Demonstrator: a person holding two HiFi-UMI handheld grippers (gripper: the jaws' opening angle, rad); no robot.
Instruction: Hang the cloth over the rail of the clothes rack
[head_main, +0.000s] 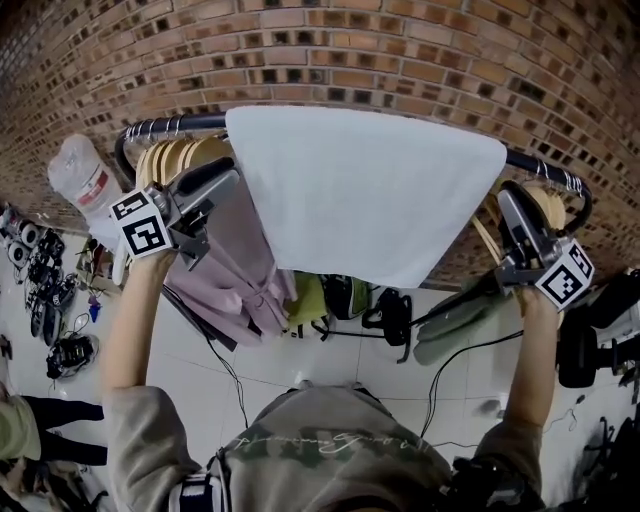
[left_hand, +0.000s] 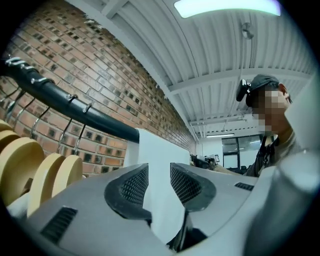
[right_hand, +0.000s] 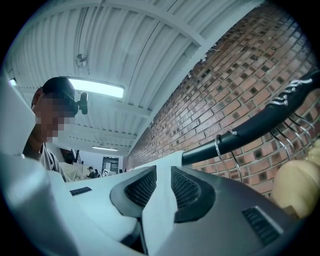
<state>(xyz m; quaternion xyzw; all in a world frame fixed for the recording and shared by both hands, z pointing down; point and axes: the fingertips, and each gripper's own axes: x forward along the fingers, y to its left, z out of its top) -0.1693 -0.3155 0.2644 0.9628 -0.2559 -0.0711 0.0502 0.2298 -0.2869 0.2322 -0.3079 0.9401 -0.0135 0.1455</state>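
Note:
A pale blue-white cloth (head_main: 360, 190) hangs draped over the black rail (head_main: 165, 126) of the clothes rack, spread wide along it. My left gripper (head_main: 226, 181) is at the cloth's left edge. In the left gripper view its jaws (left_hand: 159, 182) stand apart, with the cloth (left_hand: 156, 150) showing in the gap and no pad pressing on it. My right gripper (head_main: 508, 202) is at the cloth's right edge, just below the rail (right_hand: 250, 131). In the right gripper view its jaws (right_hand: 163, 185) are closed on a fold of the cloth (right_hand: 159, 212).
Wooden hangers (head_main: 185, 155) crowd the rail's left end, with a pink garment (head_main: 240, 262) below them. A hanger (right_hand: 299, 186) and a grey-green garment (head_main: 462, 318) hang at the right. A brick wall (head_main: 400, 60) is close behind. Bags (head_main: 350, 295) and cables lie on the floor.

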